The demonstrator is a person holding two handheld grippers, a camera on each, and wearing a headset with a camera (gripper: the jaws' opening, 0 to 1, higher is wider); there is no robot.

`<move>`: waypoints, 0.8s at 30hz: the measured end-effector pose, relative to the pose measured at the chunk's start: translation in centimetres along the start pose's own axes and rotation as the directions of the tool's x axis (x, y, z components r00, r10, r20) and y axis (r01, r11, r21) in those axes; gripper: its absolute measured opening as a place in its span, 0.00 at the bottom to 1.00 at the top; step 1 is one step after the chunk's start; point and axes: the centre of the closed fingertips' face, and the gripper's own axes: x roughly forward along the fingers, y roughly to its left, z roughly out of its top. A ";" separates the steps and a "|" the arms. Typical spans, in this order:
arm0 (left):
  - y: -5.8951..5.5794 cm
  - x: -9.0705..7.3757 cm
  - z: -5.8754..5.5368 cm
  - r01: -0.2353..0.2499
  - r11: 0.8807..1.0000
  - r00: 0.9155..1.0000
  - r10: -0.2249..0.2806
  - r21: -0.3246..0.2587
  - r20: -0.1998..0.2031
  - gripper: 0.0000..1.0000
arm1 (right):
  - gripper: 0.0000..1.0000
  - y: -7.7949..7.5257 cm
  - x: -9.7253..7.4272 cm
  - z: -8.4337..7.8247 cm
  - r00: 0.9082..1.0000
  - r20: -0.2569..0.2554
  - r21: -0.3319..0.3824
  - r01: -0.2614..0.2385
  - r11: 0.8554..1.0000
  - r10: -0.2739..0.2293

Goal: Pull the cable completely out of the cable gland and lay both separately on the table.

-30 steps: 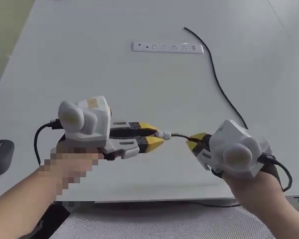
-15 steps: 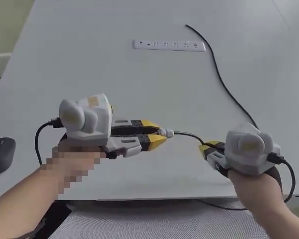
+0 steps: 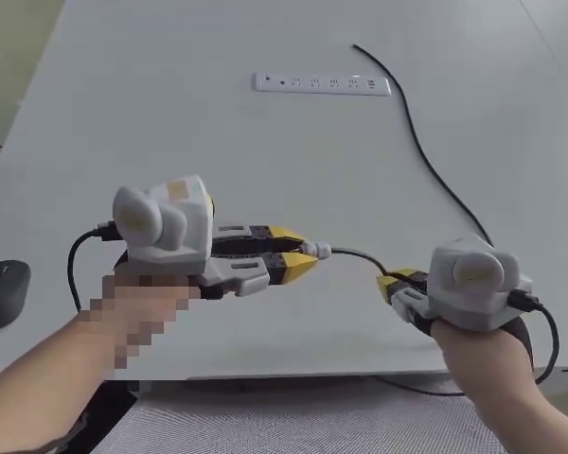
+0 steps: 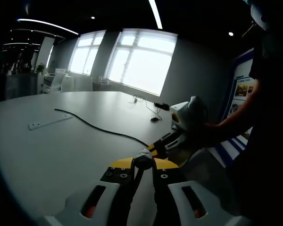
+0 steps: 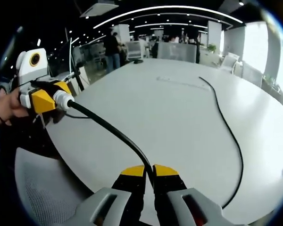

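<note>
Above the table's near edge, my left gripper [image 3: 303,256] is shut on the small white cable gland [image 3: 315,251]. In the left gripper view the gland [image 4: 144,158] sits pinched between the yellow-tipped jaws [image 4: 144,165]. A black cable [image 3: 360,258] comes out of the gland and sags rightward to my right gripper [image 3: 391,281], which is shut on it. In the right gripper view the cable [image 5: 108,131] runs from my jaws [image 5: 149,169] up-left to the gland [image 5: 61,100], still seated in it. A short stretch of cable spans the gap between the grippers.
A white power strip [image 3: 322,84] lies far back on the white table [image 3: 170,123], its black cord [image 3: 426,163] running toward the near right. A dark mouse [image 3: 2,294] sits at the left edge. A mesh chair seat [image 3: 265,421] is below the table's front.
My right gripper has moved right and slightly down, away from the left one, so more cable shows between them. The left gripper has stayed put with the gland.
</note>
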 end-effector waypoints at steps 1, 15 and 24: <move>0.0 0.0 0.0 -0.001 1.000 1.000 0.001 0.001 0.001 0.15 | 0.00 0.0 0.0 0.0 1.000 0.004 0.001 0.000 1.000 0.000; 0.6 -0.3 0.4 -0.016 1.000 1.000 0.016 -0.005 0.015 0.15 | 0.02 0.3 -0.4 0.4 1.000 0.023 -0.125 -0.009 0.992 0.012; 0.8 -0.4 0.5 -0.020 1.000 1.000 0.020 -0.004 0.015 0.15 | 0.16 2.0 -0.8 1.6 0.998 0.033 -0.219 -0.052 0.974 0.061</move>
